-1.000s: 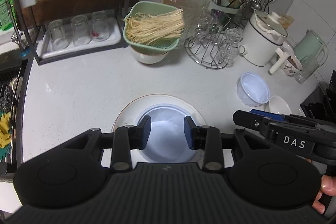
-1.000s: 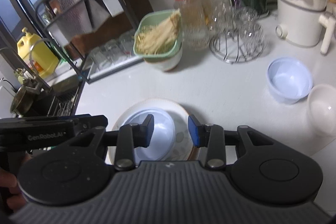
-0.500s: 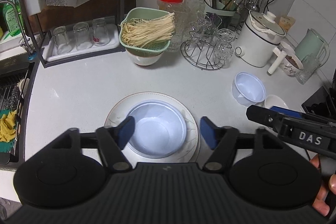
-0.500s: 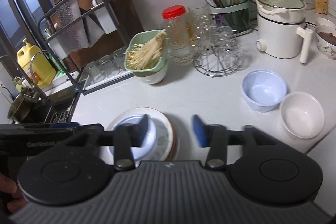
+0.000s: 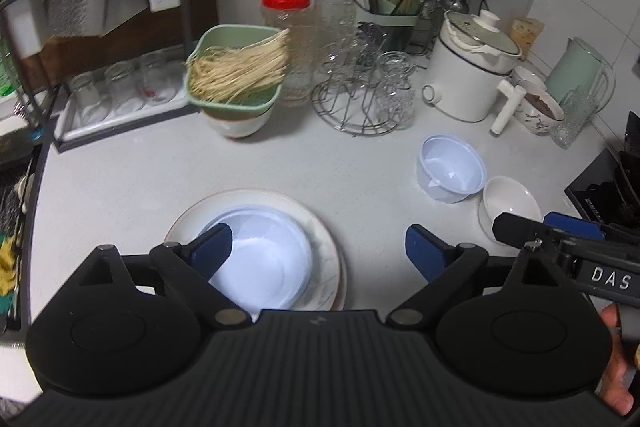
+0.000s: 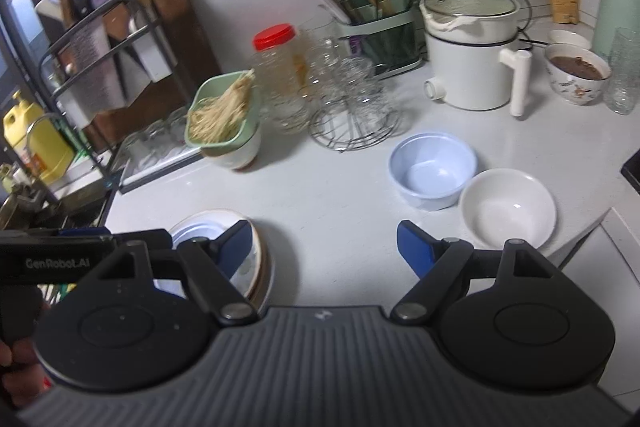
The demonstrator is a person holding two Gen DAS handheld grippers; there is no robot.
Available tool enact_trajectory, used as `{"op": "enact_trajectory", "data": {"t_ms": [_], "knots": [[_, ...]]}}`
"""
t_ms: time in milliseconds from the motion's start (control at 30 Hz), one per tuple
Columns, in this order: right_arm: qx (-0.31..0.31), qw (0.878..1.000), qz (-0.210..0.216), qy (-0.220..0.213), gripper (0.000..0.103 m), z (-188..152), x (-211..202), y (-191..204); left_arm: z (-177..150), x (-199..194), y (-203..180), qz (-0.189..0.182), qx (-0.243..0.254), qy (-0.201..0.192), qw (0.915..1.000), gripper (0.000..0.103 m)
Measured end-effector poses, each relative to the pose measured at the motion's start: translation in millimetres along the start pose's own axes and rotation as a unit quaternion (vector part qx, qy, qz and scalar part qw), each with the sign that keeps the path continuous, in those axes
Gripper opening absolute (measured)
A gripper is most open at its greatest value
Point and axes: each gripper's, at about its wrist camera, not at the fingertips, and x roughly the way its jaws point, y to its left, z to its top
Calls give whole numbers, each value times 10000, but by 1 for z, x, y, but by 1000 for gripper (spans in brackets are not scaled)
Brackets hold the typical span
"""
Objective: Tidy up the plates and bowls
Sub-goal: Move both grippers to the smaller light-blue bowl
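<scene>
A pale blue bowl (image 5: 264, 259) sits in a white plate (image 5: 320, 227) near the counter's front edge; both also show in the right wrist view, the bowl (image 6: 196, 233) and the plate (image 6: 258, 255). A second pale blue bowl (image 5: 450, 169) (image 6: 434, 175) and a white bowl (image 5: 506, 207) (image 6: 508, 211) stand side by side to the right. My left gripper (image 5: 318, 251) is wide open and empty above the plate's right side. My right gripper (image 6: 324, 247) is wide open and empty over bare counter between the plate and the two bowls.
A green strainer of noodles on a bowl (image 5: 236, 83), a red-lidded jar (image 5: 286, 27), a wire rack of glasses (image 5: 360, 95), a white cooker (image 5: 472, 71), a utensil holder (image 6: 376, 27) and a tray of glasses (image 5: 120, 99) line the back. A sink rack (image 6: 48, 211) is at left.
Both grippers have opened wide and pulled back and up from the plate. The blue bowl stays in the plate. The right gripper has shifted right.
</scene>
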Motion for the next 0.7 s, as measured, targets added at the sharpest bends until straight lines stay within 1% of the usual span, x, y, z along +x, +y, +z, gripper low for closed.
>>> {"op": "enact_trajectory", "data": {"t_ms": [167,367,600,700], "knots": [[170,9992,-317,-147,81,7,1,-12,25,22,-15,-363,231,-12,9991,96],[529,9953,-774,-261,81,19,6,-28,52,51,-28,-770,567,57,9954,96],[861,9883,-1216,-326,81,30,19,-42,72,86,-41,-1224,883,150,9884,96],[935,9862,-1322,-343,80,34,25,-49,78,102,-49,-1322,956,240,9863,96]]}}
